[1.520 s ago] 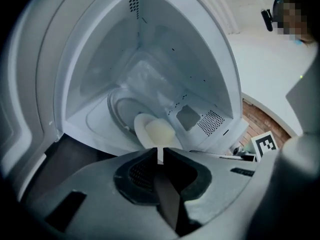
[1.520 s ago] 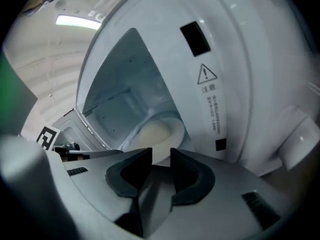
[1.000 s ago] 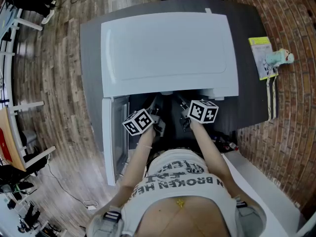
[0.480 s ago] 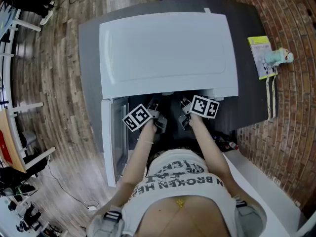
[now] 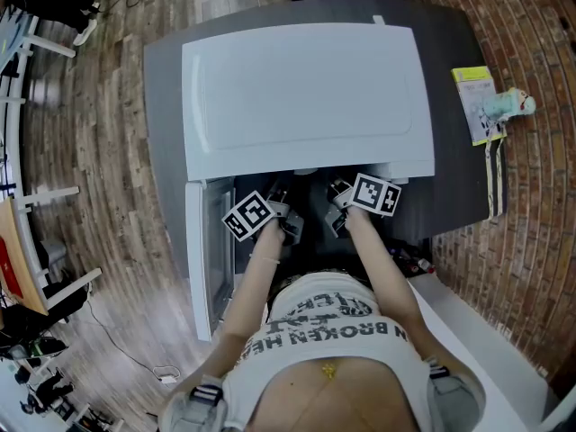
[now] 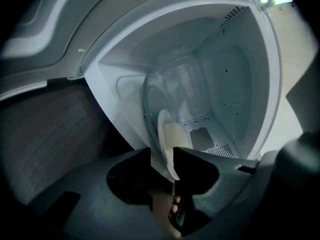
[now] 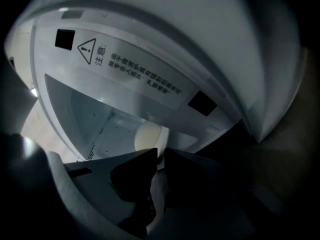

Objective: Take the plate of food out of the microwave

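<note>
1. My left gripper [image 6: 162, 153]: the jaws have just been closing a little but are not yet clenched. They stand apart with the near rim of the plate [image 6: 164, 129] between them.
2. My right gripper [image 7: 160, 156]: the jaws have just been closing and now pinch the plate's other edge.
3. The plate carries pale food [image 6: 180, 134] and sits just ahead of both pairs of jaws, inside the open microwave [image 5: 306, 88].
</note>
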Demonstrator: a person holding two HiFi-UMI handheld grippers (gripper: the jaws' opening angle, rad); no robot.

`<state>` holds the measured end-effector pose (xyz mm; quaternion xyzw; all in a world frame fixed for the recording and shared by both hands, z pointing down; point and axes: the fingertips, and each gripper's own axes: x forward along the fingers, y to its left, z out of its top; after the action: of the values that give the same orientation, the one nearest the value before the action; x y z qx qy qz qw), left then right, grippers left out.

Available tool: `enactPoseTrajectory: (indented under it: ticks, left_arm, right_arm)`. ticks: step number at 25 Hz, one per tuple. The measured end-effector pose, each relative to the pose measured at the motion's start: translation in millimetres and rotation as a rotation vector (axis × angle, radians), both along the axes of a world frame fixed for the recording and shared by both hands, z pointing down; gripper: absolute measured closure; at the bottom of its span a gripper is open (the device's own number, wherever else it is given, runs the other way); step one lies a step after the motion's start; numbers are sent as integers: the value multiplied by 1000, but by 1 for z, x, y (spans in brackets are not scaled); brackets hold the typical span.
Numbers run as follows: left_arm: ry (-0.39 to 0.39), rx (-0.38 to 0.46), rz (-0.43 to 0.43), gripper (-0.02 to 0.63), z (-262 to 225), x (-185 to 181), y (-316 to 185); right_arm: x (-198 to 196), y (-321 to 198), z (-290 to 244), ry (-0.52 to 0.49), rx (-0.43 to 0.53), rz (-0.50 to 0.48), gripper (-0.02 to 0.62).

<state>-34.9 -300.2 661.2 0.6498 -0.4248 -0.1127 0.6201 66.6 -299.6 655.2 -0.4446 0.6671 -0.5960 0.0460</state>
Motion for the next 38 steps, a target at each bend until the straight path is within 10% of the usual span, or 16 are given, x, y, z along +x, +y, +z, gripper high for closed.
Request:
enactPoseTrajectory:
  ticks: [16, 38]
  left_arm:
    - [106, -12, -57, 574, -2, -4, -1]
    - [67, 23, -22, 575, -6, -5, 14]
  right_arm:
    - [-3, 13, 0, 25, 6, -9, 541]
    - [10, 9, 0, 75, 52, -10, 548]
